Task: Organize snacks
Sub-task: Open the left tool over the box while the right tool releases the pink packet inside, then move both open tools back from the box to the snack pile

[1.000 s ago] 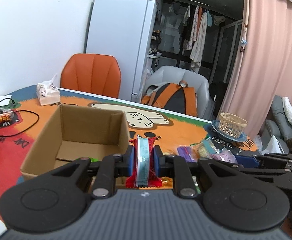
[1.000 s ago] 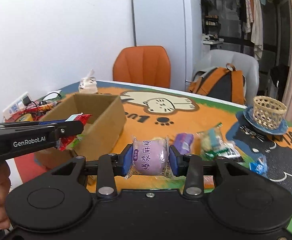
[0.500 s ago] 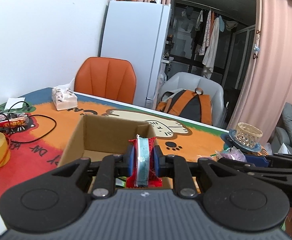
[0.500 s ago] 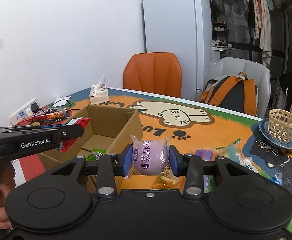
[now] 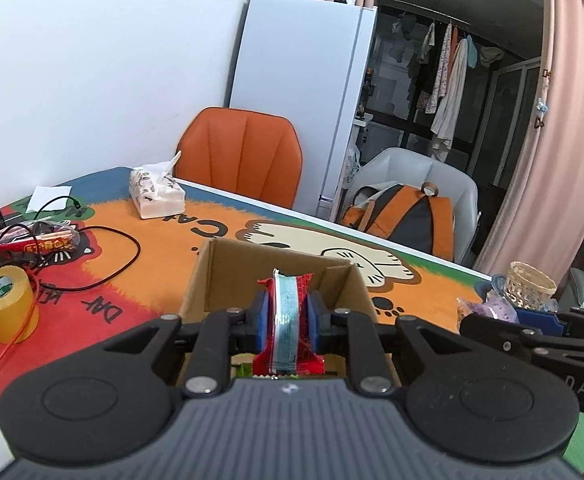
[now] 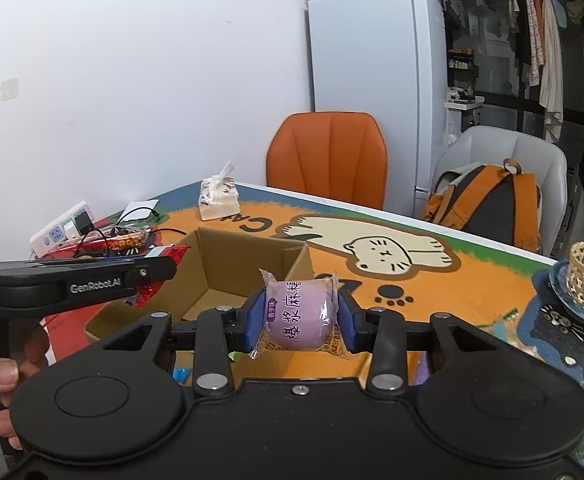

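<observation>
2 snacks are carried at once. A flat red foil snack packet (image 5: 286,320), set on edge with its long axis upright, is pinched in the narrowly closed left tongs (image 5: 285,318). A round purple wrapped mochi bun (image 6: 300,314) is clamped in the right tongs (image 6: 299,316), jaws partly spread around it. The open brown cardboard box (image 5: 228,276) sits on the table (image 5: 164,248), just beyond and below both tongs. The left tongs are judged nearer: they overhang the box's near-left wall, whereas the right tongs face its right part.
</observation>
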`<state>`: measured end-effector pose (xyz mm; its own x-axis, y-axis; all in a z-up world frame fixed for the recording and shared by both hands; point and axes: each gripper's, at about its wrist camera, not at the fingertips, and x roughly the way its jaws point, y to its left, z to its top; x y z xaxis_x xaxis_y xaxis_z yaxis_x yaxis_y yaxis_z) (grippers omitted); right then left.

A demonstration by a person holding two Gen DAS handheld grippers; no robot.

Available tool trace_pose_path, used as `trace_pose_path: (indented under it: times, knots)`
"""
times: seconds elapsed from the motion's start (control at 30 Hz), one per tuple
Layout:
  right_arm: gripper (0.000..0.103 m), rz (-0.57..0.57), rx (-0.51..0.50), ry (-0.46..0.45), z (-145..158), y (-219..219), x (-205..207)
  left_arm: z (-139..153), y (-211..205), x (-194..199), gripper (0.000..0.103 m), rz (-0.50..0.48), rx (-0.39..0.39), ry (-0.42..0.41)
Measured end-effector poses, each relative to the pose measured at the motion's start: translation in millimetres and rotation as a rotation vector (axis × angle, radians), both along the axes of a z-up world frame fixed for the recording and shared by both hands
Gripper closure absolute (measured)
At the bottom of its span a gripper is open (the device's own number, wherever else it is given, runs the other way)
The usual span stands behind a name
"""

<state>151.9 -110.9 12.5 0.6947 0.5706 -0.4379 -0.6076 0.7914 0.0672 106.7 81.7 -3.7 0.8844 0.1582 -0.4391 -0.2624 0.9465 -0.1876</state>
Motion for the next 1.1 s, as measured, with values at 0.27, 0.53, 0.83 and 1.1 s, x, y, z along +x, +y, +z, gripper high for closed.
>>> trace_pose_path:
  times: [0.27,0.53,0.83,1.1]
  knots:
    - [0.064,0.027,0.022,0.013,10,17,12,-1,15,16,0.084,-0.009,-0.034,0.024]
    - [0.064,0.068,0.040,0.040,9,37,17,-3,19,2,0.080,0.033,-0.037,0.021]
    - [0.052,0.093,0.080,0.060,7,40,15,-4,27,-18,0.057,0.094,-0.049,0.042]
    - [0.048,0.039,0.083,0.092,-3,12,6,-7,16,-26,0.027,0.088,-0.042,0.041]
